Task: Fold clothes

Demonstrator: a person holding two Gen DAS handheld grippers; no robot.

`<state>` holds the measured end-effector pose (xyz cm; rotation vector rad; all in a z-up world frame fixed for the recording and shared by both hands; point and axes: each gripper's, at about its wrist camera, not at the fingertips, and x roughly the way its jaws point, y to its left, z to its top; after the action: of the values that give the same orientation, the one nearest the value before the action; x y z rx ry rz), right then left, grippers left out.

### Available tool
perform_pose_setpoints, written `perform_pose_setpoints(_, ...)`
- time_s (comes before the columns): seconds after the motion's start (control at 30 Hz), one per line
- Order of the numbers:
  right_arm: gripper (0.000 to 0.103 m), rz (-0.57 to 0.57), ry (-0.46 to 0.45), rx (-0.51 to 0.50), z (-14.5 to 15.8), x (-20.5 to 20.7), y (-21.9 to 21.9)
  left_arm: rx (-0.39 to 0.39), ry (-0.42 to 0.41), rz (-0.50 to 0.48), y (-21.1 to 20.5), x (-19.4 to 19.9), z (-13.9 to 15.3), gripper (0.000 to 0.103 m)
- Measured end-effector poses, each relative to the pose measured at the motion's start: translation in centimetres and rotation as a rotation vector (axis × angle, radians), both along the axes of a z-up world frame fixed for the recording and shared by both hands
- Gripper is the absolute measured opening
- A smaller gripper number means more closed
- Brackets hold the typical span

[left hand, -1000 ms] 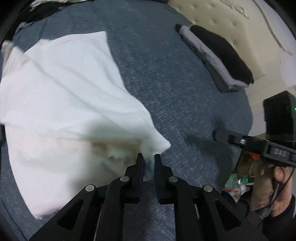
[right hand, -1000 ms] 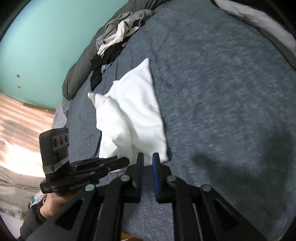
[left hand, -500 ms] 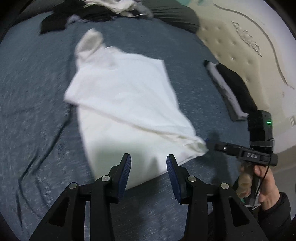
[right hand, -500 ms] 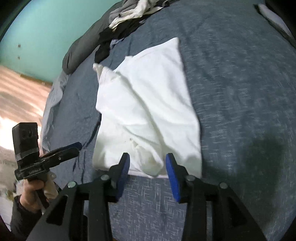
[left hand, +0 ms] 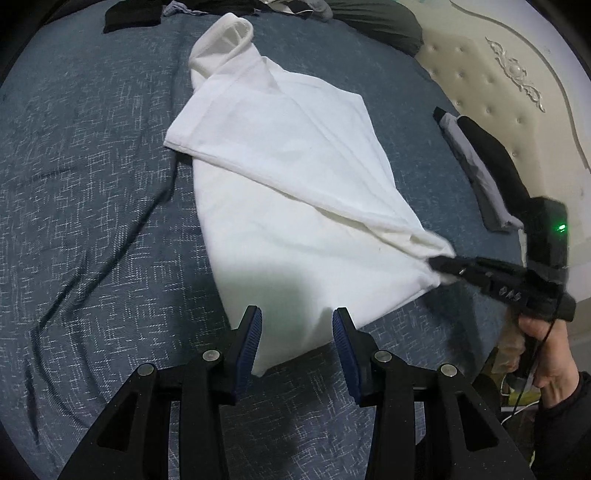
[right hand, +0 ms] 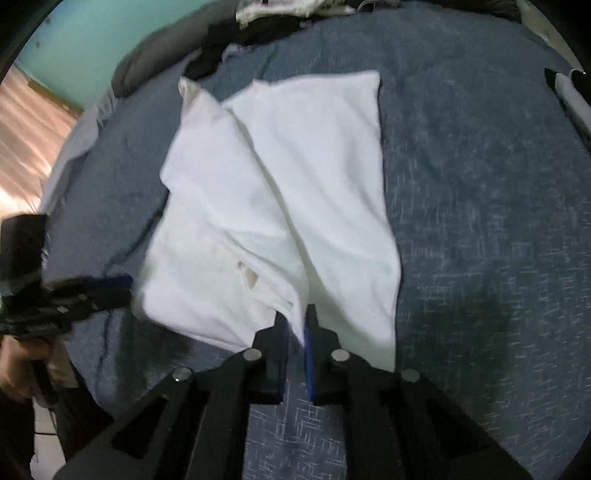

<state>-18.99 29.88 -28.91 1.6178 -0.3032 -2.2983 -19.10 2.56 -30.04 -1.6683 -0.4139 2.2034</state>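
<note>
My left gripper (left hand: pixel 297 332) stands with its fingers well apart and nothing between them; its blue pads (left hand: pixel 251 338) frame the near hem of the white shirt (left hand: pixel 291 206), which passes just under the tips, though I cannot tell whether they touch the cloth. My right gripper (right hand: pixel 295 328) is closed down on a corner of that same shirt: in the right wrist view a fold of white fabric runs into the narrow gap between its fingers, and in the left wrist view its tip (left hand: pixel 441 263) meets the shirt's drawn-out corner, which is pulled to a point. The shirt lies on the blue bedcover (left hand: pixel 92 221) near the middle of the bed, partly folded, one layer laid diagonally over the other, with a sleeve opening (left hand: pixel 231 35) turned up at the far end. A small rent or gap in the cloth shows near the clamped corner in the right wrist view (right hand: pixel 249 275). A folded stack of black and grey clothes (left hand: pixel 480 166) sits well apart from the shirt, beside the padded cream headboard (left hand: pixel 509 81). A loose heap of dark and light garments (right hand: pixel 273 18) lies at the far edge of the bed. My right hand (left hand: pixel 546 354) grips the handle of the right tool.
</note>
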Motion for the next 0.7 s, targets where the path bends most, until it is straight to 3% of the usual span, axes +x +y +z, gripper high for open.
perform_pose_setpoints(0.17, 0.004, -0.026, 0.028, -0.03, 1.6, 1.1, 1.4, -0.027, 0.003, -0.014, 0.7, -0.1, -0.3, 0.043)
perform_pose_setpoints(0.47, 0.005, -0.144, -0.09, -0.092, -3.3, 1.4, 3.3, -0.071, -0.01, -0.037, 1.7, 0.5, -1.3, 0.043)
perform_pose_setpoints(0.53, 0.009, -0.159, -0.101, -0.094, -3.5, 1.3, 3.4, -0.06, -0.004, -0.027, 1.4, 0.6, -1.2, 0.043)
perform_pose_setpoints(0.63, 0.026, -0.171, -0.073, -0.062, -2.1, 1.5, 3.7, -0.043, 0.01, -0.007, 0.6, 0.8, -1.0, 0.044)
perform_pose_setpoints(0.7, 0.028, -0.17, -0.042, -0.032, -1.0, 1.6, 4.1, -0.038, 0.026, 0.009, -0.1, 0.8, -0.7, 0.044)
